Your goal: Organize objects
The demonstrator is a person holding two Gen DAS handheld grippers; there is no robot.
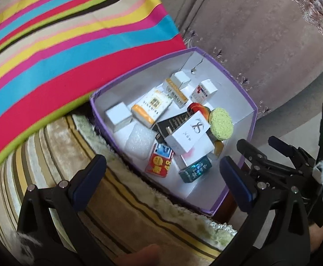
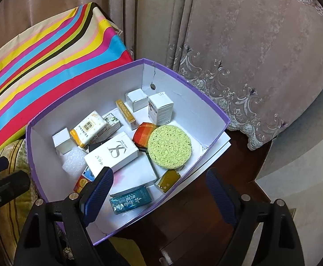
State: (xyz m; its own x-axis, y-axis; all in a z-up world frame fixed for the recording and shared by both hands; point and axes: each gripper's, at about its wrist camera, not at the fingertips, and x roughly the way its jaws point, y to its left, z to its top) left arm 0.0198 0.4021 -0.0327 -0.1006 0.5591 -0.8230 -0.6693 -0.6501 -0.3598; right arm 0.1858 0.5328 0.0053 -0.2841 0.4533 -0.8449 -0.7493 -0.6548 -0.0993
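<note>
A: Nearest the lens: right gripper (image 2: pixel 159 190), jaws wide apart, nothing between them. Left finger pad (image 2: pixel 99 190) hangs over the box's near corner; the right one is outside it, over dark wood.

B: Left gripper (image 1: pixel 161 178)?

A: Also spread wide, empty. It straddles the box's near rim, one finger over the striped rug (image 1: pixel 108 190).

B: Target?

A: My guess is the teal pack (image 2: pixel 131 200). It lies flat on the box floor at the near end, just ahead of the right gripper and between its fingers. Long axis runs roughly across the gap, tilted a little. Right hand looks nearer; from the left it sits toward the right finger.

B: Look of it?

A: Small glossy teal wrapper, white print, slightly crumpled. Probably soft.

B: Around it?

A: Olive sachet (image 2: pixel 169 180) just beside, white carton (image 2: pixel 112 153) behind, green sponge (image 2: pixel 170 147) leaning on the pile. All inside the purple box (image 2: pixel 205 108), white lining. Beyond: striped cushion (image 2: pixel 50 66) and curtain (image 2: pixel 250 44).
</note>
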